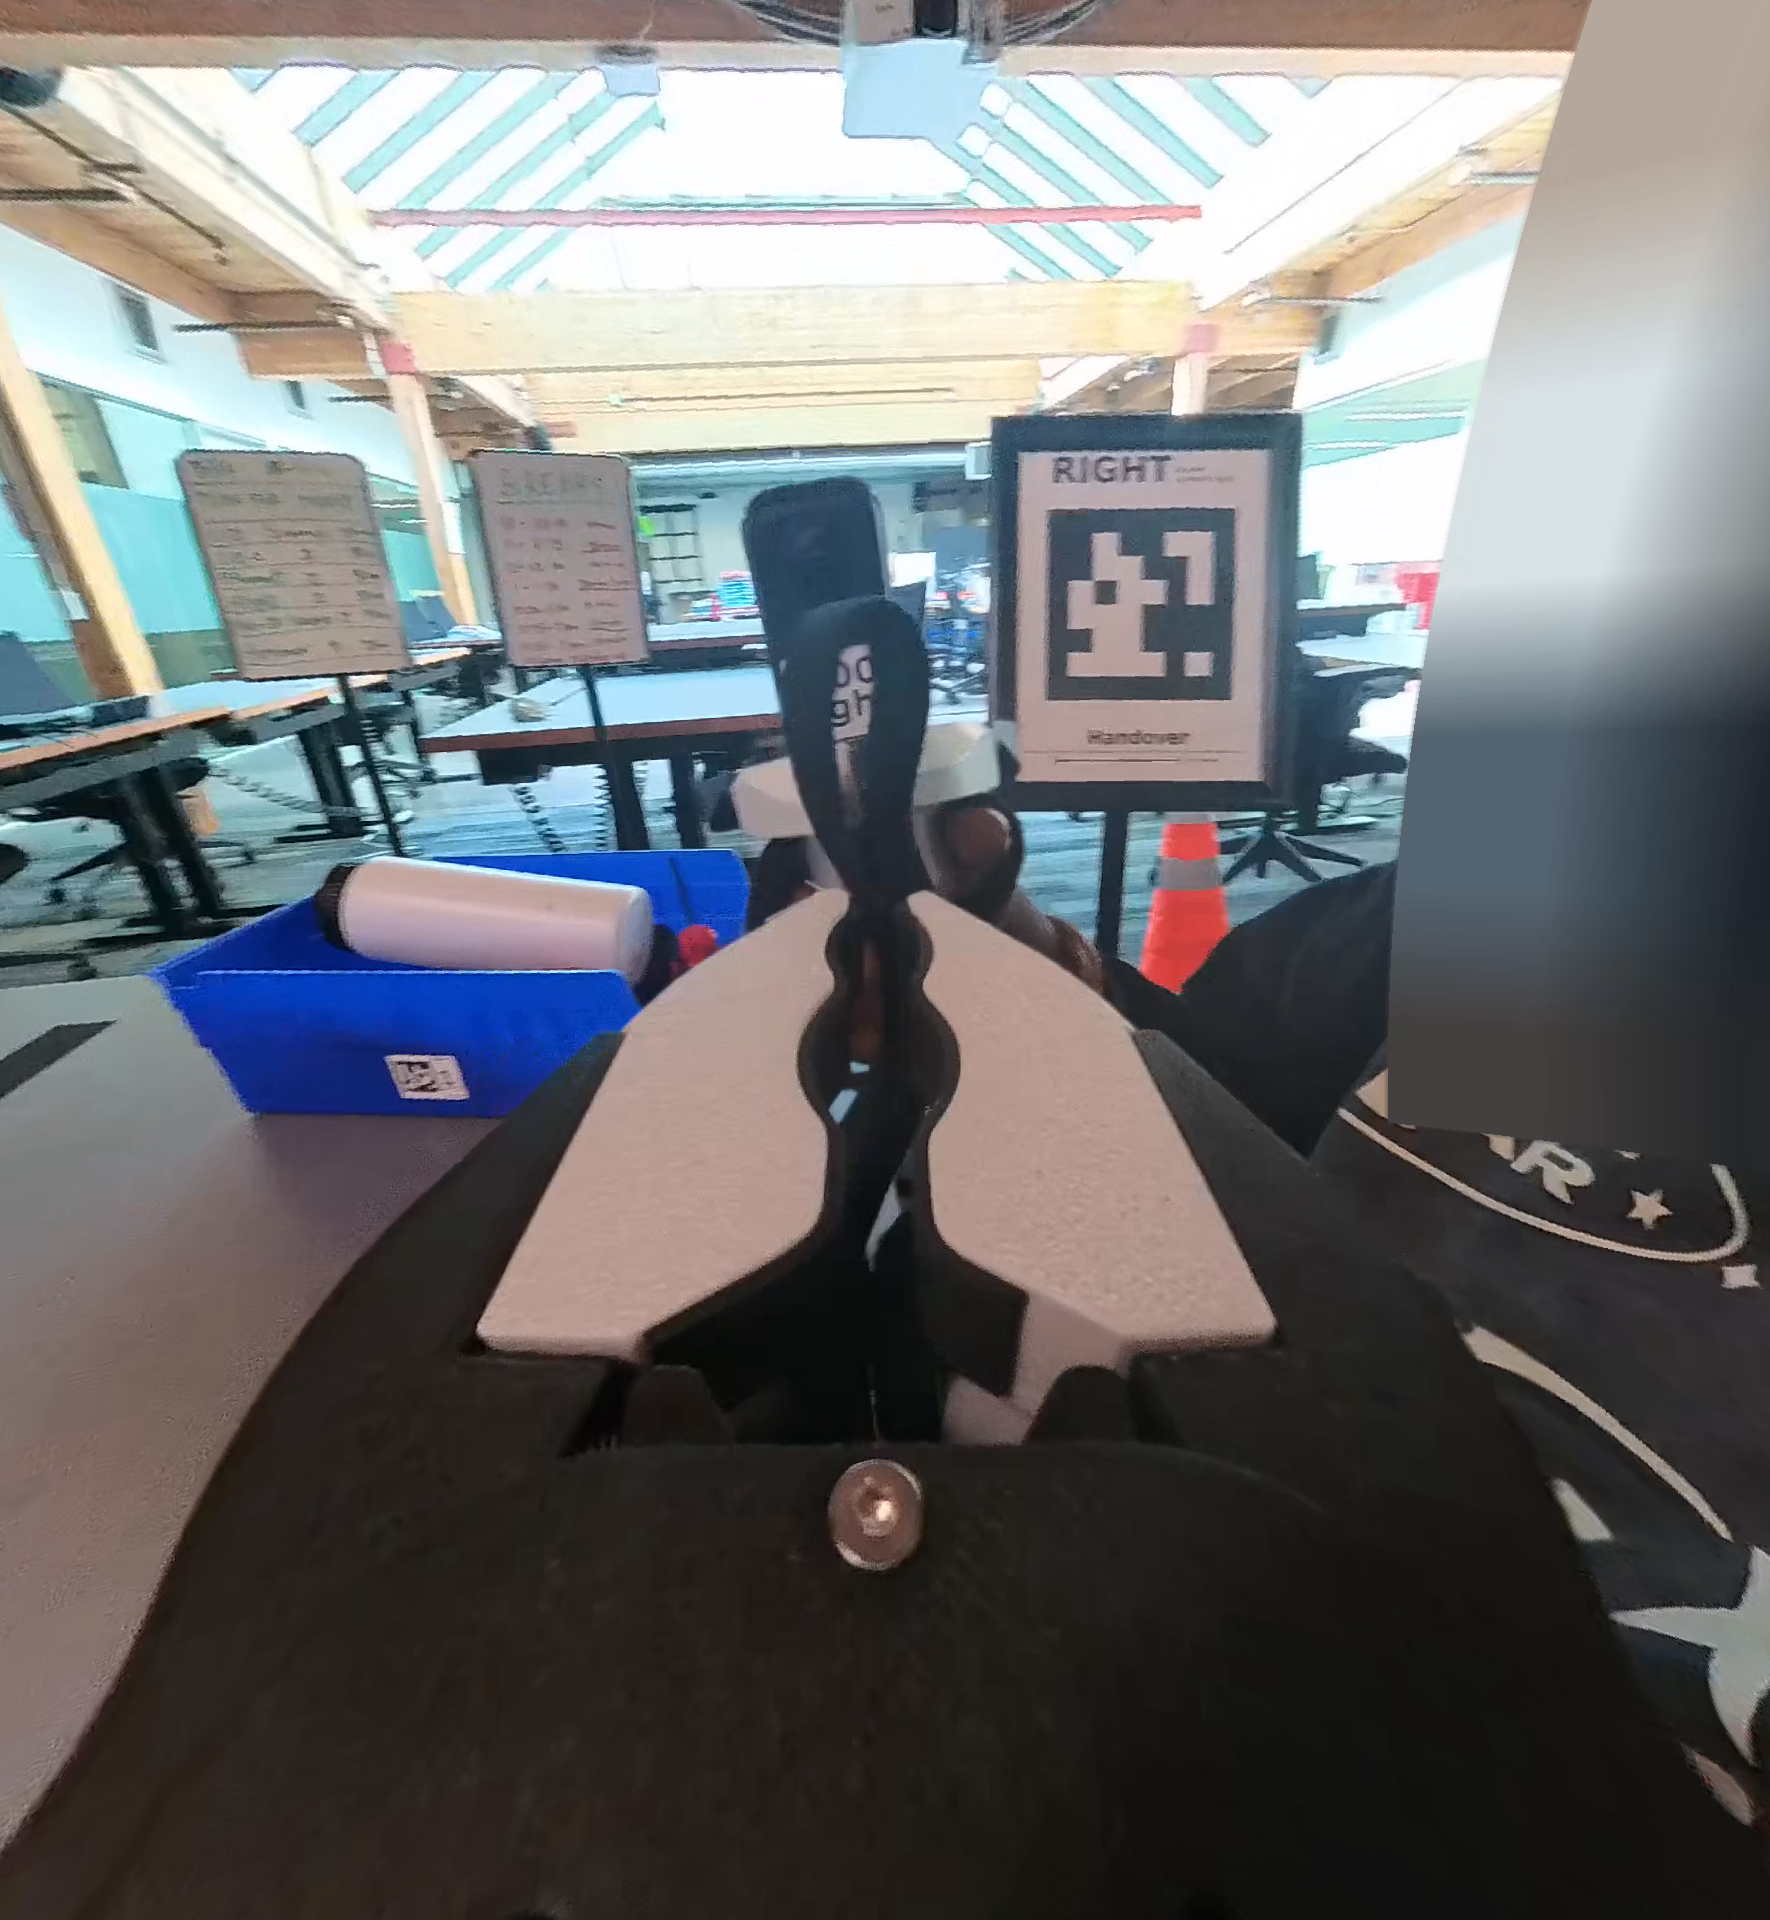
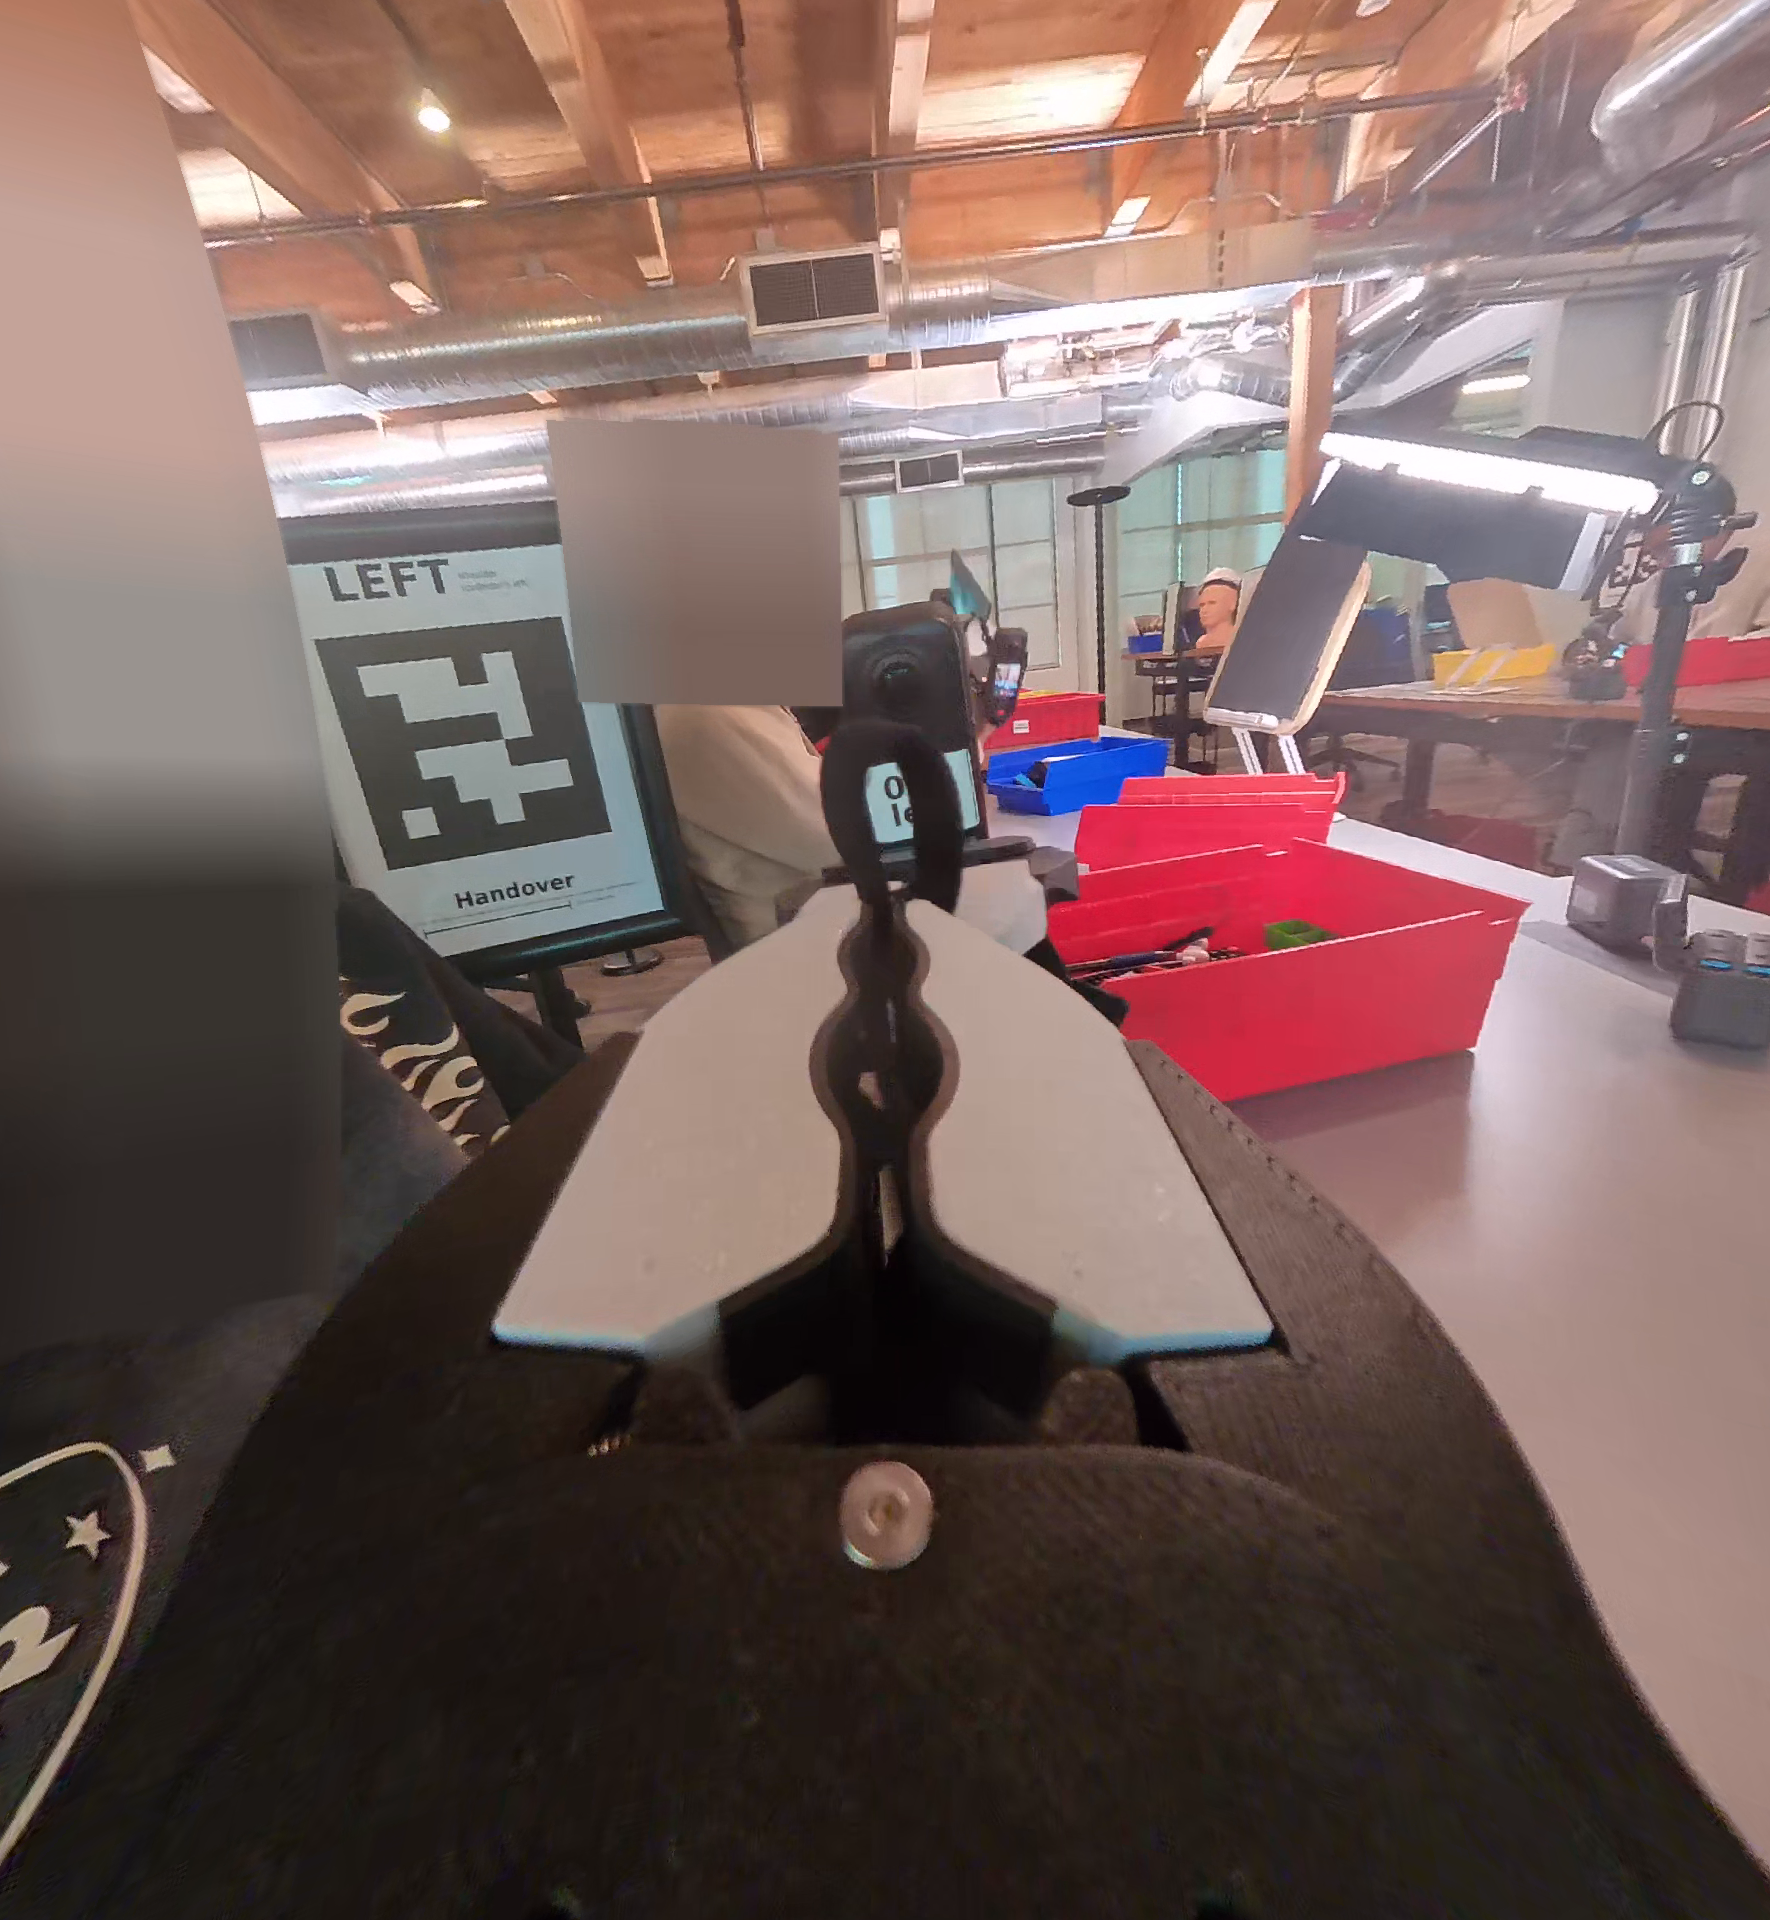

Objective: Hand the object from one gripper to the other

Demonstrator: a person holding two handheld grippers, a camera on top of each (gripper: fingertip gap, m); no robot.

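Both grippers pinched one black loop between them, mid-handover.

The left gripper (image 1: 876, 914) was clamped on the black elastic loop (image 1: 860, 727), and the right gripper (image 2: 886, 914) was clamped on that loop (image 2: 886, 821) too, from the opposite side. The two faced each other nose to nose above the grey table (image 2: 1587, 1195), judged so that neither let go before the other had a sure hold. A blue bin (image 1: 341, 1029) carrying a white bottle (image 1: 486, 914) and a red bin (image 2: 1328, 987) sat aside.
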